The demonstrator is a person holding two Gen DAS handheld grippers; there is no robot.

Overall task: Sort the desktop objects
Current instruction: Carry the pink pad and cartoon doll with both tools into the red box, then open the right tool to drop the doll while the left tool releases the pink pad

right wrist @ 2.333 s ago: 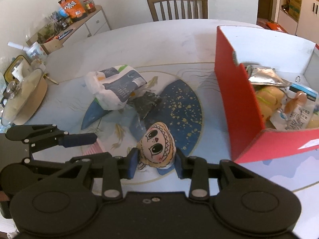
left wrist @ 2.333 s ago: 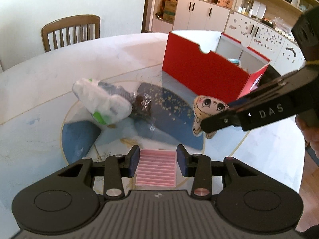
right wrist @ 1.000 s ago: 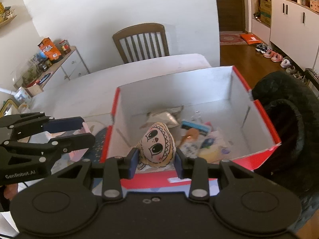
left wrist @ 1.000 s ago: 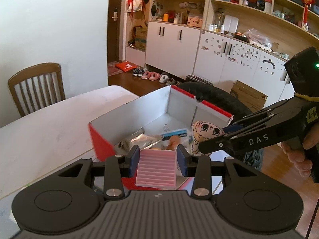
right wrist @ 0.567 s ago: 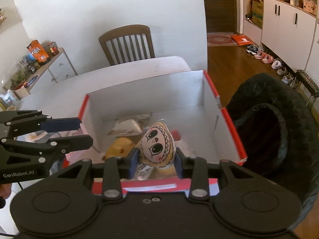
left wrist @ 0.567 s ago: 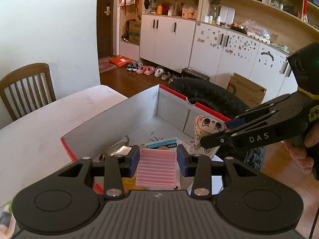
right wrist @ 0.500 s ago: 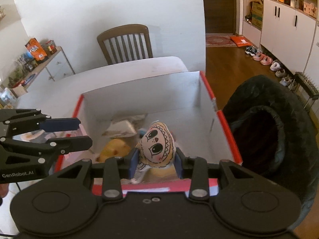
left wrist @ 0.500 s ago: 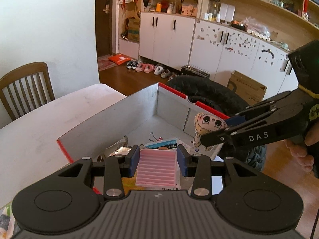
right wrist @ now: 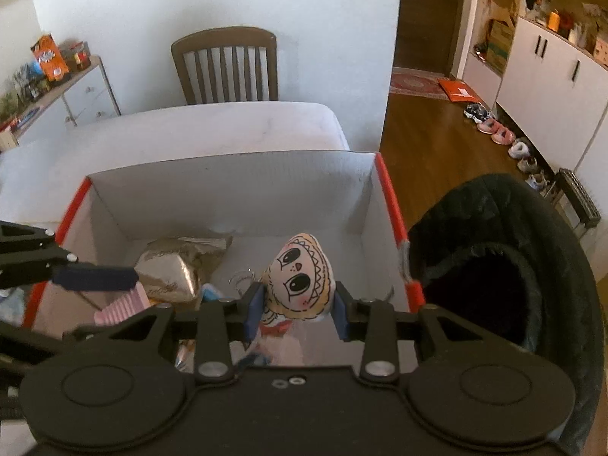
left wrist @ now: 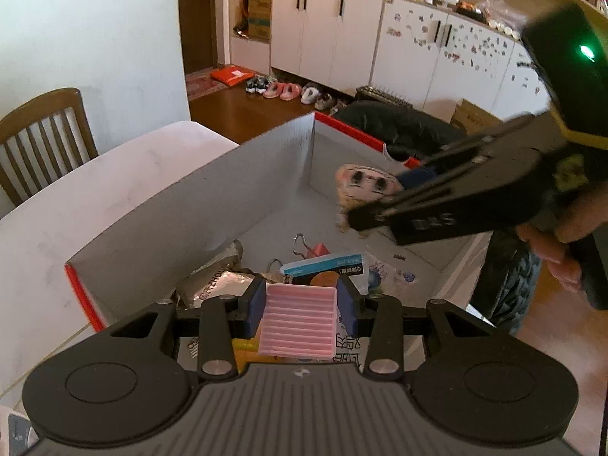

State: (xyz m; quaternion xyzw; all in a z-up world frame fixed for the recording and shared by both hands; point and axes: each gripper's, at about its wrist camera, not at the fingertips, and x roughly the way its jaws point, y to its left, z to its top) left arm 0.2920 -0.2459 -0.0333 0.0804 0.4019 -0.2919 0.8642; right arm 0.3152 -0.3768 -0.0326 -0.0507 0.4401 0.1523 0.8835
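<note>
Left wrist view: we hold our left gripper (left wrist: pixel 300 307) closed on a pink ribbed plastic block (left wrist: pixel 298 321), poised over the near end of the red cardboard box with a white interior (left wrist: pixel 266 174) that stands on the pale surface (left wrist: pixel 95 197). Inside the box, beyond the block, lie a crumpled silver foil packet (left wrist: pixel 218 273), a pink binder clip (left wrist: pixel 309 247) and a blue-and-white printed packet (left wrist: pixel 328 268). Our right gripper (left wrist: pixel 364 212) enters above the far right of the box, blurred, carrying a cream soft doll with a drawn face (left wrist: pixel 361 186). Its side appears to read "DAS", smeared by motion. The packet's small print and the characters below the block are too small or too cut off to read.

Right wrist view: our right gripper (right wrist: pixel 298 309) is clamped on the doll (right wrist: pixel 302 281) above the right half of the box (right wrist: pixel 393 205); the box floor below is bare towards the far wall. Our left gripper (right wrist: pixel 110 288) hangs over the box's left side with the block (right wrist: pixel 121 304).

We judge the risks modest. A release too close to the right wall could bounce the doll out towards the black cushioned seat (right wrist: pixel 505 258) beside the box. The two grippers work close together over one opening and could knock each other. The block, dropped from height, might tip off the foil packet (right wrist: pixel 173 271).
</note>
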